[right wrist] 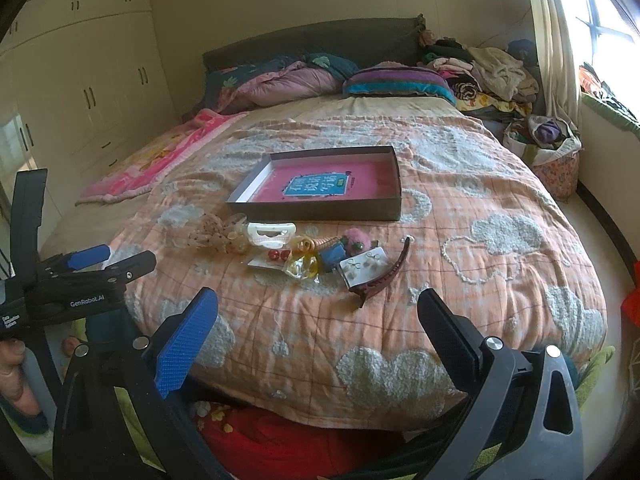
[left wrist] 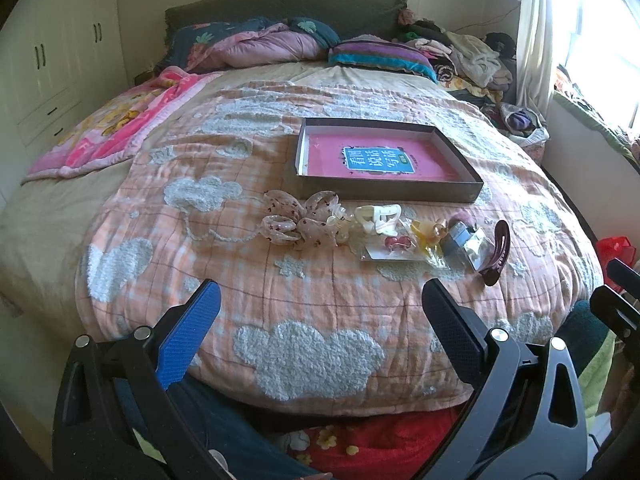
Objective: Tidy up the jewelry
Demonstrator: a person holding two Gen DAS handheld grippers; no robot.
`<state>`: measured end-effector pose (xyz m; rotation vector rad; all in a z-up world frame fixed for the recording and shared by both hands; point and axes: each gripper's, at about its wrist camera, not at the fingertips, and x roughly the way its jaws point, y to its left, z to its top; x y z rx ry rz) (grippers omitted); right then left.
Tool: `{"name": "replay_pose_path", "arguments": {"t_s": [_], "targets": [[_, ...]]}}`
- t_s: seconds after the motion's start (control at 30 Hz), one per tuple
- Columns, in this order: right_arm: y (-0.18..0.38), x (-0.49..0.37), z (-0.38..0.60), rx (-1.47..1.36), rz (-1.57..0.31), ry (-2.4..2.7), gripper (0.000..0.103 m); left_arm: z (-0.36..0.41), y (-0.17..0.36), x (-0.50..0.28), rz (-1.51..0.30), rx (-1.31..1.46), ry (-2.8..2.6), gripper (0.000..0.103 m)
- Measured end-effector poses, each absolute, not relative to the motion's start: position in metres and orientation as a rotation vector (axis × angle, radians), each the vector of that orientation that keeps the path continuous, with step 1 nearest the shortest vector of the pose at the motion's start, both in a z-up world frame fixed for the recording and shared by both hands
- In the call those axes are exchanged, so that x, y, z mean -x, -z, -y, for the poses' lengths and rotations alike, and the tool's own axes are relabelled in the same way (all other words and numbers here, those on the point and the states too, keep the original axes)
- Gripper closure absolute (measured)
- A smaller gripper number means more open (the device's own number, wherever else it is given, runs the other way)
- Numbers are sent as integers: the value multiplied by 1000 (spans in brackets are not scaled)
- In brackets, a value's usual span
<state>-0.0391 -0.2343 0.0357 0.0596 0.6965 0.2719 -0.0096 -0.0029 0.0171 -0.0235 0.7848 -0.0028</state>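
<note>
A shallow dark box (left wrist: 384, 191) with a pink, blue-labelled bottom lies mid-bed; the right wrist view shows the same box (right wrist: 320, 211). In front of it is a row of accessories: a spotted fabric bow (left wrist: 296, 220), a white hair claw (left wrist: 378, 216), red earrings on a card (left wrist: 394, 244), a blue packet (left wrist: 458, 238) and a maroon hair clip (left wrist: 498, 252). The white claw (right wrist: 270, 234), a card of stud earrings (right wrist: 366, 266) and the maroon clip (right wrist: 384, 276) also appear in the right view. My left gripper (left wrist: 320, 292) and right gripper (right wrist: 316, 294) hover open and empty near the bed's foot, short of the pile.
An orange checked quilt (left wrist: 280, 280) with cloud patches covers the bed. Pillows (left wrist: 272, 46) and a heap of clothes (left wrist: 468, 56) lie at the head. A wardrobe (left wrist: 52, 60) stands left, a window (right wrist: 608, 20) and a fabric basket (right wrist: 556, 160) right. The left gripper (right wrist: 131, 255) shows at the right view's left edge.
</note>
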Motion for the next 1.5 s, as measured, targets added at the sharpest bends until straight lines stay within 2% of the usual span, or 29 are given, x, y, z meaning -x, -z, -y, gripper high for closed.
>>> {"name": "replay_pose_path", "arguments": {"t_s": [1.07,1.5], "targets": [[-37,27,224,-65,-701,-337,4,-14,-11,-2,-797,19,-65,9],[-15,-17,215,-55,-771,-381,4,-55,6,-30,-835,71,-156,9]]}}
